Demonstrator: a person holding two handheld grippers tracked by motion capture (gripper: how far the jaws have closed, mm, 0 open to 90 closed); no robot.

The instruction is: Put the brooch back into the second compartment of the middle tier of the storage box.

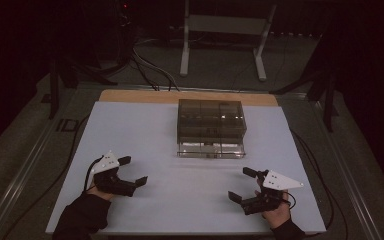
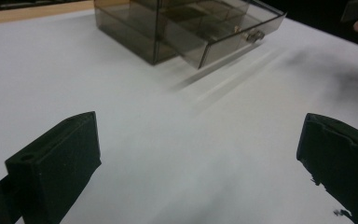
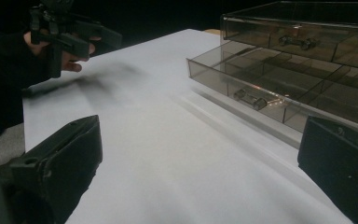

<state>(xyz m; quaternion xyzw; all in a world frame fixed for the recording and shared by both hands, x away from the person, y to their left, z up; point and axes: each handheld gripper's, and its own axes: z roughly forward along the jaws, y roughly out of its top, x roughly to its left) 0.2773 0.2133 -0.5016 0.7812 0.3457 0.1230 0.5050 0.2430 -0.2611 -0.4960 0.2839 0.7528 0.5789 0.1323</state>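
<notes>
While fingers [image 3: 53,163] gape, drawer box [image 1: 211,127] ahead — apart

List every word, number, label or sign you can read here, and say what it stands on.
"ID": pale letters on the dark floor left of the table, cut off by the table's edge, so likely part of a longer marking.
Drawer box: no label to read.
Left gripper and right gripper: no readable print.

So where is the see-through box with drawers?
In the high view, the clear drawer box sits at the middle of the far half of the white table, beyond both grippers, with its bottom drawer pulled out toward the person.
</notes>
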